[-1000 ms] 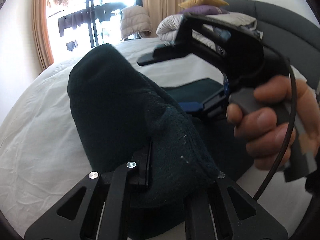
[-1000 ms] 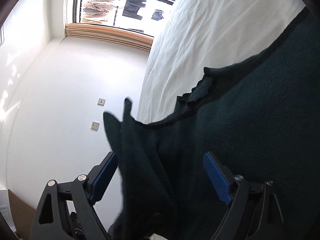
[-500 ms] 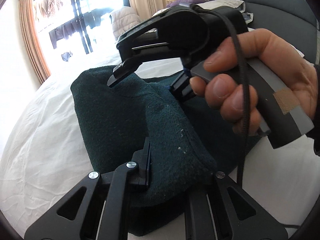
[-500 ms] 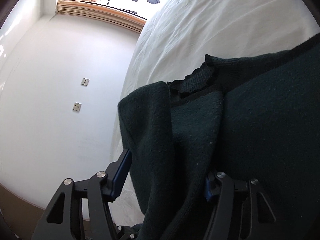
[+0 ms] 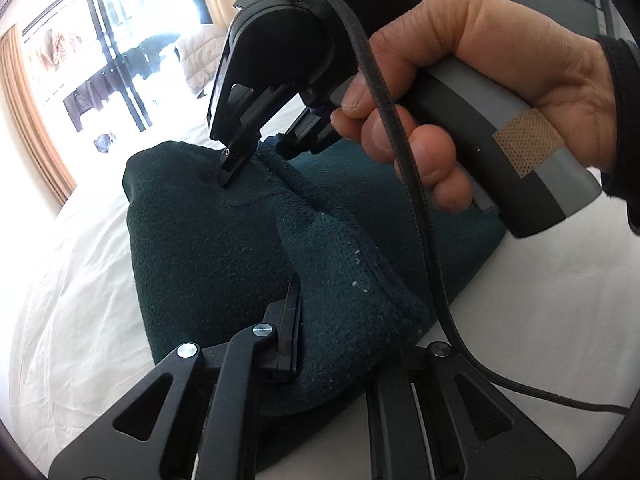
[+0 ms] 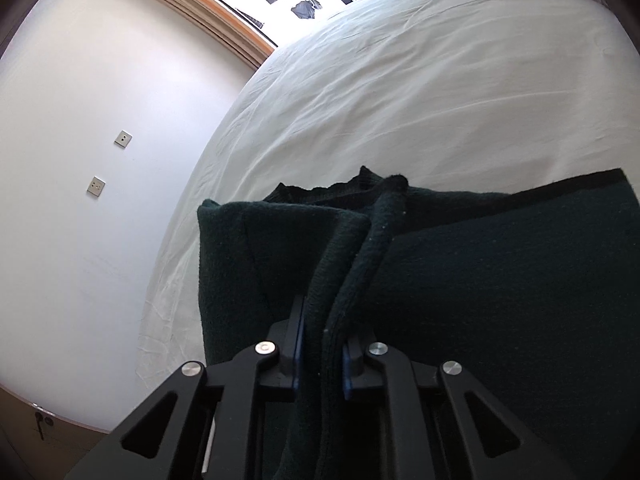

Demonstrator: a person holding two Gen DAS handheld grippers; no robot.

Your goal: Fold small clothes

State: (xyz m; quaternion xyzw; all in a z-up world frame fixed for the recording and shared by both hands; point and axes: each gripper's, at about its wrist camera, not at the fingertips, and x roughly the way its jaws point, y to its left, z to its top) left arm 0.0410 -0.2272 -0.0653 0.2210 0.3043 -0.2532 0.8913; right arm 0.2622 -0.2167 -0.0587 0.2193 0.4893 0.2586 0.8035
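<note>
- Two tools on one dark green knit garment (image 5: 224, 264), which lies on the white bed (image 5: 72, 280).
- Left tool (image 5: 340, 332): clamped on a bunched fold at the near edge.
- Right tool (image 6: 322, 354): blue pads pinched on a doubled hem ridge.
- Right hand (image 5: 472, 92) grips its handle over the garment; cable (image 5: 424, 216) trails down.
- Bare sheet (image 6: 420, 92) beyond the garment; wall (image 6: 80, 160) close on the bed's side.

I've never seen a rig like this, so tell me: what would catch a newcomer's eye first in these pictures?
First, the dark green garment, bunched in the middle of a white bed and pinched from both ends. The left gripper clamps its near edge at the bottom of the left view, and the right gripper squeezes a thick fold. Above, a bare hand grips the right gripper's grey handle, a black cable trailing down.
</note>
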